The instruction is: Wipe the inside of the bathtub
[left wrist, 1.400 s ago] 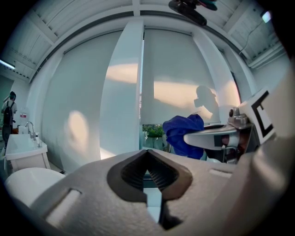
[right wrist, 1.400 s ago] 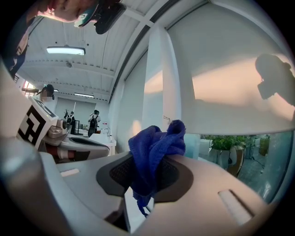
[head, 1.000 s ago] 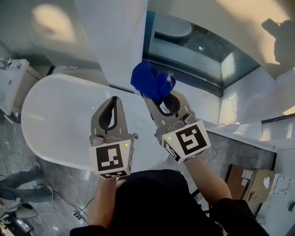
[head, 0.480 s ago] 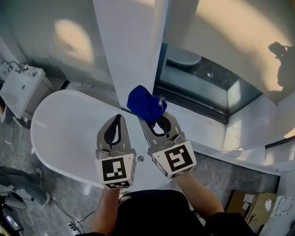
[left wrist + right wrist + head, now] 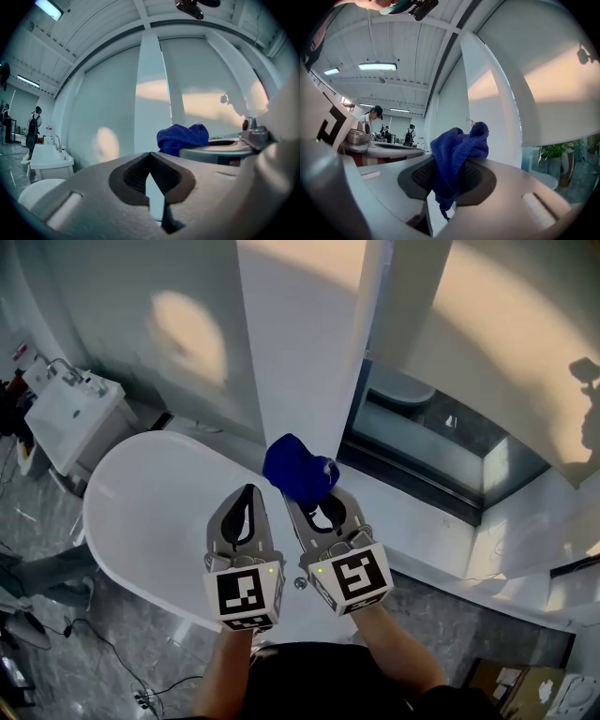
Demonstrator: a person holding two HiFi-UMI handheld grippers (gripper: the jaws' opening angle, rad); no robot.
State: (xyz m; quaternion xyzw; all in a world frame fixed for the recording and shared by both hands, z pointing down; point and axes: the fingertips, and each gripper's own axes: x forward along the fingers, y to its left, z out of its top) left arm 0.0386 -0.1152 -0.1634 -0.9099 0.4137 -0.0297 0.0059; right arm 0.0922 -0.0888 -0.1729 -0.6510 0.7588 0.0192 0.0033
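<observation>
Hanging from the right tool (image 5: 302, 501), whose jaws are pressed onto it, a crumpled blue terry cloth (image 5: 298, 468) is held above the white oval bathtub (image 5: 150, 493). The basin lies below and leftward, nearer the left tool (image 5: 247, 491), which is closed on nothing.

White column (image 5: 300, 352); pale walls (image 5: 112, 287) with sunlit patches; grey marbled floor (image 5: 122, 652); white washbasin (image 5: 70, 418) at left; possibly a window (image 5: 427, 432) at right.

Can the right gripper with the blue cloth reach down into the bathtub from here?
Probably yes: the right gripper, shut on the blue cloth, hangs above the open bathtub, and nothing shows between them.
</observation>
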